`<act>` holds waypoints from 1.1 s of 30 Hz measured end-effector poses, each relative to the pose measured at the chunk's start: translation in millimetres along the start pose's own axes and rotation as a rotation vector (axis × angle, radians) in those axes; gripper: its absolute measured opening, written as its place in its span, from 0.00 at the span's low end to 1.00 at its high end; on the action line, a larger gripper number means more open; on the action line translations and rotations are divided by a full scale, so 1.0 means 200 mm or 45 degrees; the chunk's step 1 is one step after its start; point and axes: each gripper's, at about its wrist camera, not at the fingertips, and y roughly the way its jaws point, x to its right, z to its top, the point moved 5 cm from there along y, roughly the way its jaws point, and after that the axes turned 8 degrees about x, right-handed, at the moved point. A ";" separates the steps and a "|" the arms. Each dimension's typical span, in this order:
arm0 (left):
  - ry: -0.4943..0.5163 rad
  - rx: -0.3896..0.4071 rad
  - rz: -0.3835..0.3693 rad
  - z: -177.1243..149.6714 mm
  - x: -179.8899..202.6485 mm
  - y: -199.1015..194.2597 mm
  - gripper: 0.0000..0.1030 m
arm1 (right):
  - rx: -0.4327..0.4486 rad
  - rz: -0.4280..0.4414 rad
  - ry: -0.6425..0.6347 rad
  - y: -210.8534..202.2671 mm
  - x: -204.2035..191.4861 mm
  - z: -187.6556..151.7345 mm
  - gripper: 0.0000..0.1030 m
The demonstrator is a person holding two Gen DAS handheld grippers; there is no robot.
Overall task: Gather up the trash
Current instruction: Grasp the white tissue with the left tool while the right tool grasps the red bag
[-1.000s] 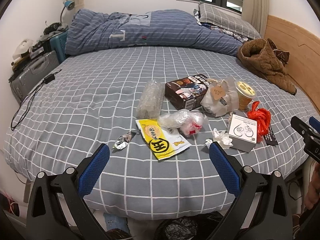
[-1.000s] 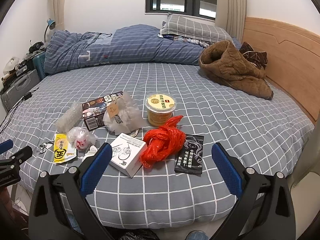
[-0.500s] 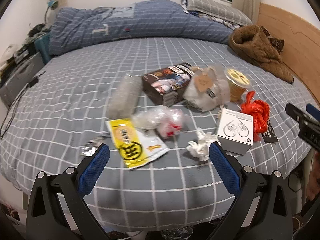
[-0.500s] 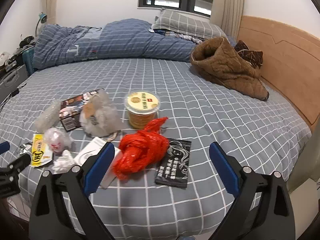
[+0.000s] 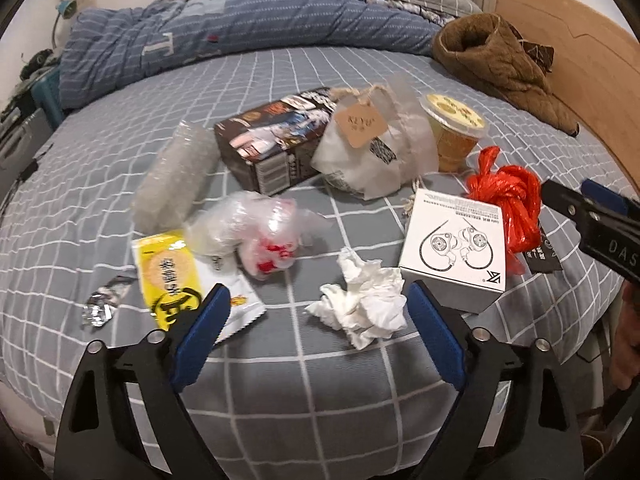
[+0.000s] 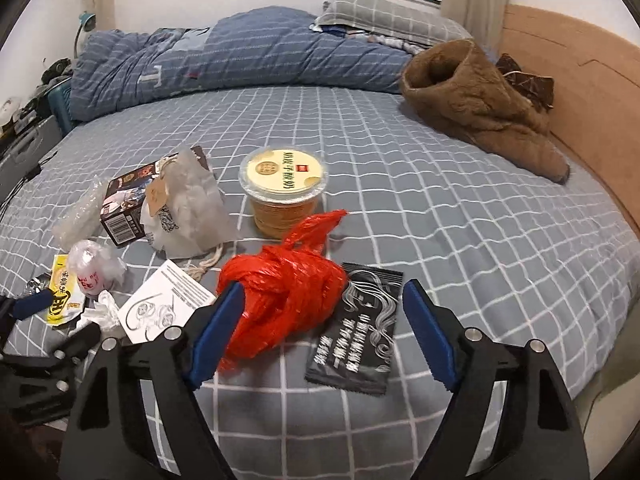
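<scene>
Trash lies on a grey checked bed (image 5: 320, 380). My left gripper (image 5: 318, 312) hovers over a crumpled white tissue (image 5: 362, 300); its jaws are closing, pads apart from the tissue. Nearby lie a yellow wrapper (image 5: 168, 276), a clear plastic wad with red print (image 5: 256, 236), a foil scrap (image 5: 100, 304) and a white earphone box (image 5: 456, 248). My right gripper (image 6: 322, 316) is over a red plastic bag (image 6: 284, 300) and a black sachet (image 6: 356, 336), jaws closing with nothing pressed.
Farther back sit a dark carton (image 5: 272, 144), a translucent pouch with a tag (image 5: 372, 148), a lidded yellow cup (image 6: 282, 192) and a bubble-wrap roll (image 5: 176, 176). A brown coat (image 6: 476, 104), a blue duvet (image 6: 240, 52) and a wooden headboard (image 6: 592, 92) lie beyond.
Both grippers came down and forward toward the trash, which now looks larger. Their jaws have narrowed a little. The trash itself has not moved.
</scene>
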 end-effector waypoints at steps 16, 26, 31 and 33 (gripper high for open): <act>0.010 -0.068 -0.063 -0.05 0.04 0.17 0.29 | -0.086 0.102 -0.019 0.16 -0.06 -0.04 0.37; -0.009 -0.053 -0.097 -0.04 0.03 0.14 0.19 | -0.126 0.075 0.029 0.19 -0.03 -0.07 0.11; -0.014 -0.016 -0.117 -0.01 0.02 0.08 0.19 | -0.092 0.073 0.043 0.14 -0.03 -0.04 0.10; -0.018 0.006 -0.122 0.00 0.01 0.05 0.19 | -0.064 0.053 0.036 0.11 -0.02 -0.01 0.10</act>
